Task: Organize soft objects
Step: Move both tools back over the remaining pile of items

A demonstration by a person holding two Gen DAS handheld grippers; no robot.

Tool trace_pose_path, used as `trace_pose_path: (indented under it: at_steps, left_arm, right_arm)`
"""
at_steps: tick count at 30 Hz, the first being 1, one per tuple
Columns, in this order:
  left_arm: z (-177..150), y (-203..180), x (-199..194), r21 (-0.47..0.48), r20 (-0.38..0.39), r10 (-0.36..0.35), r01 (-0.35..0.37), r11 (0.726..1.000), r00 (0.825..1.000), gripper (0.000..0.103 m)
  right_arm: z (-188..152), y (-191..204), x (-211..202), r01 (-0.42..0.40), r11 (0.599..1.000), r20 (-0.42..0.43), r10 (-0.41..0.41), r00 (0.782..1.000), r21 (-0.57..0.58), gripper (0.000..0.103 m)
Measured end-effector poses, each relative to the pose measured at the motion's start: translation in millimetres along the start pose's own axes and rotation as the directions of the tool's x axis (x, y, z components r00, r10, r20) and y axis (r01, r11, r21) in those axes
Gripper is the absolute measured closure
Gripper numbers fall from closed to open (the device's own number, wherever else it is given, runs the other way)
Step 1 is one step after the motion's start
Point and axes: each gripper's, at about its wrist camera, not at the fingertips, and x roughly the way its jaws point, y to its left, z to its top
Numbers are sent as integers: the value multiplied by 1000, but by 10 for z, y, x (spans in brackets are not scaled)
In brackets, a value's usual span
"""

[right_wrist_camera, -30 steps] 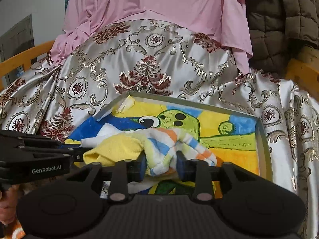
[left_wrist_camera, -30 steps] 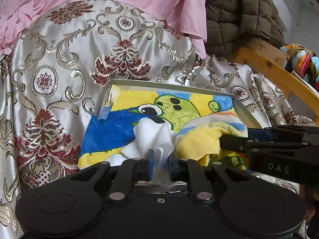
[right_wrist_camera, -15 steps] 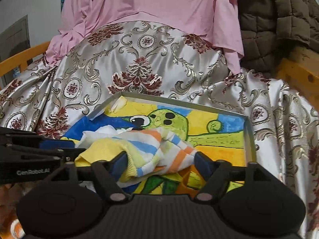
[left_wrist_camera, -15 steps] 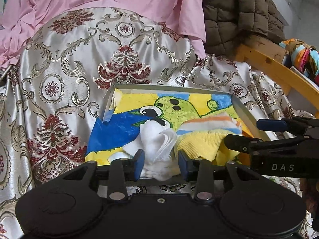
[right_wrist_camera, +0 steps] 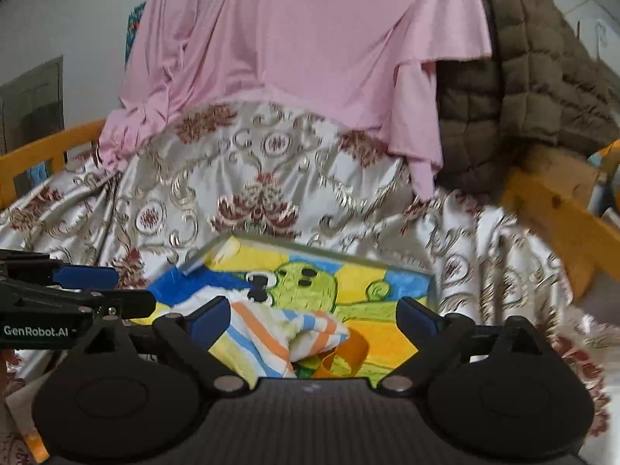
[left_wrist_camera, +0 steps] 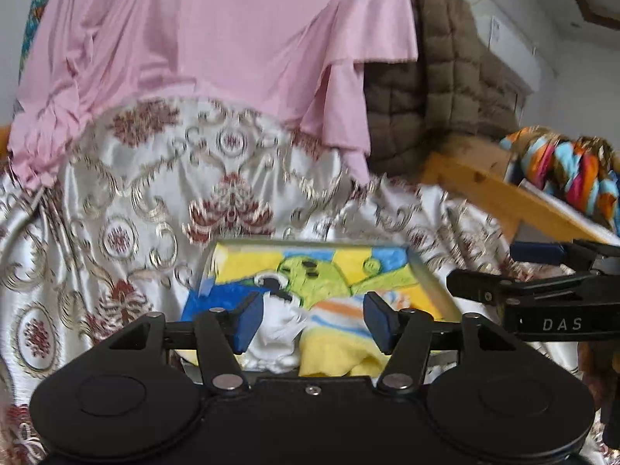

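A shallow tray [left_wrist_camera: 432,277] with a green cartoon picture on its floor lies on the patterned satin cover; it also shows in the right wrist view [right_wrist_camera: 432,285]. A white cloth [left_wrist_camera: 277,343] and a yellow striped towel [left_wrist_camera: 341,343] lie in its near end. My left gripper [left_wrist_camera: 312,319] is open, raised just above both. The striped towel [right_wrist_camera: 267,333] lies between the open fingers of my right gripper [right_wrist_camera: 314,319], with an orange strap [right_wrist_camera: 347,352] beside it.
A silver and maroon satin cover [left_wrist_camera: 147,209] drapes the furniture. A pink sheet [left_wrist_camera: 217,46] and a brown quilted blanket [left_wrist_camera: 438,89] hang behind. A wooden rail [left_wrist_camera: 500,197] with a multicoloured cloth [left_wrist_camera: 569,166] is at right.
Both grippers opened and let go: the left released the white cloth, the right released the striped towel. Both cloths now lie in the tray, and both grippers pulled back and up.
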Motion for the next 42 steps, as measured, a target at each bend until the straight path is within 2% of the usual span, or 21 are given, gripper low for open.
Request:
trace_pose_path:
  at_steps: [6, 11, 15, 19, 23, 32, 38, 42]
  left_arm:
    - [58, -175, -528, 14, 89, -8, 7, 1000, 996, 30]
    - [46, -312, -998, 36, 152, -23, 18, 999, 988, 19]
    - [-65, -397, -1351, 49, 202, -35, 26, 998, 979, 12]
    - [-250, -486, -1613, 75, 235, -35, 18, 997, 971, 4]
    - [-459, -547, -1811, 122, 237, -46, 17, 992, 970, 1]
    - [-825, -551, -2142, 181, 215, -59, 20, 983, 975, 1]
    - [-1007, -434, -2198, 238, 142, -66, 30, 971, 988, 1]
    - [-1092, -352, -2138, 261, 70, -79, 58, 964, 994, 1]
  right_arm:
    - [56, -1, -587, -6, 1000, 98, 3, 995, 27, 0]
    - [48, -11, -1099, 2, 999, 171, -11, 985, 51, 0]
    - [-37, 44, -1513, 24, 998, 240, -38, 970, 60, 0]
    - [-161, 143, -1832, 46, 997, 269, -62, 961, 63, 0]
    - [-286, 251, -2047, 67, 994, 262, -86, 961, 82, 0]
    - [-697, 480, -2438, 129, 986, 300, -155, 941, 106, 0]
    - [-945, 567, -2666, 115, 987, 297, -144, 944, 112, 0]
    - [-1131, 663, -2746, 101, 992, 270, -119, 956, 80, 0]
